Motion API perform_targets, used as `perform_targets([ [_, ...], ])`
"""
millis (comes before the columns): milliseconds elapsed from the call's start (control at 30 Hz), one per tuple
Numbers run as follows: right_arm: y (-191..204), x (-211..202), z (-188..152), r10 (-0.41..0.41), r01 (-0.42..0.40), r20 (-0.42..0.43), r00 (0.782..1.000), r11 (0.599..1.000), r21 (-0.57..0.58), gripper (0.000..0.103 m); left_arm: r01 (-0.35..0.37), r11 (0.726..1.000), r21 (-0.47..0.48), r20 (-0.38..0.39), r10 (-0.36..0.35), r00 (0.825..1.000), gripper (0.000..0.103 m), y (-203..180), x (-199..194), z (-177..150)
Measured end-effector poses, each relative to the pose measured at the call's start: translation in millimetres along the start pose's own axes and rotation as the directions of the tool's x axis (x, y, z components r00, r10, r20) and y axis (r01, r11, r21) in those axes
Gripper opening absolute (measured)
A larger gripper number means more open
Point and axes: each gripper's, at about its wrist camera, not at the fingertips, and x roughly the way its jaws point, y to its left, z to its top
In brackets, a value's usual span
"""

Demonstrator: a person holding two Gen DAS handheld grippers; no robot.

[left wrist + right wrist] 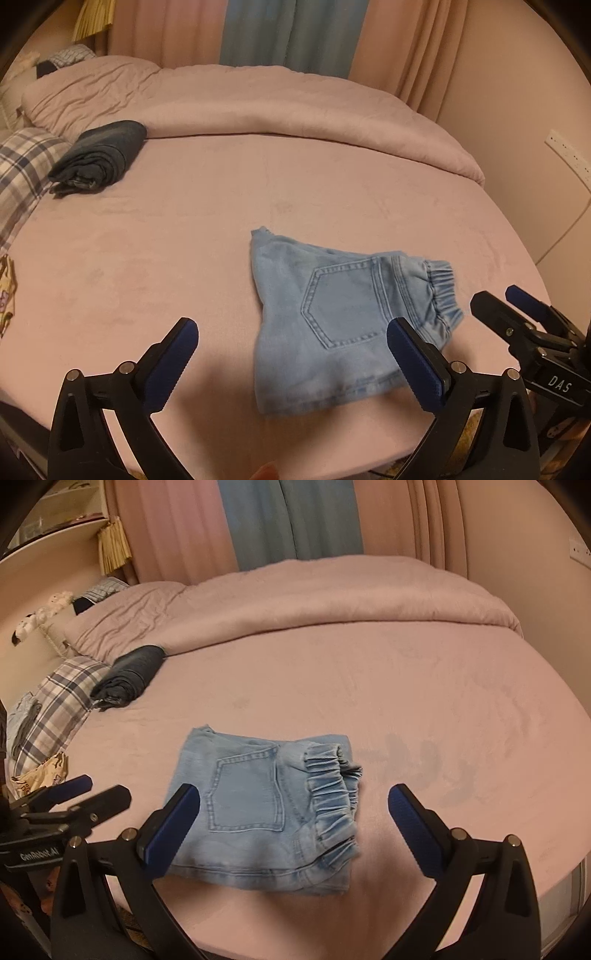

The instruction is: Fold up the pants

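Light blue denim pants (332, 317) lie folded into a compact square on the pink bed sheet (166, 236), back pocket up, elastic waistband to the right. They also show in the right wrist view (266, 812). My left gripper (291, 354) is open and empty, hovering above the pants' near left side. My right gripper (293, 819) is open and empty, above the pants' near edge. The right gripper shows at the right edge of the left wrist view (517, 310), and the left gripper at the left of the right wrist view (85, 794).
A folded dark denim garment (99, 158) lies far left by a plaid pillow (22, 166). A bunched pink duvet (277, 107) runs along the back. Curtains (288, 33) and a wall with an outlet (567, 155) stand behind. The bed's near edge (554, 890) is close below.
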Motion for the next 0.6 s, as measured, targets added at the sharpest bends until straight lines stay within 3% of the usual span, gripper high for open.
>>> perform_targets([
  [600, 14, -25, -12, -0.001, 0.002, 0.036, 0.999, 1.000, -0.023, 0.103, -0.027, 1.000, 0.003, 0.001, 0.027, 1.000, 0.102, -13, -22, -17],
])
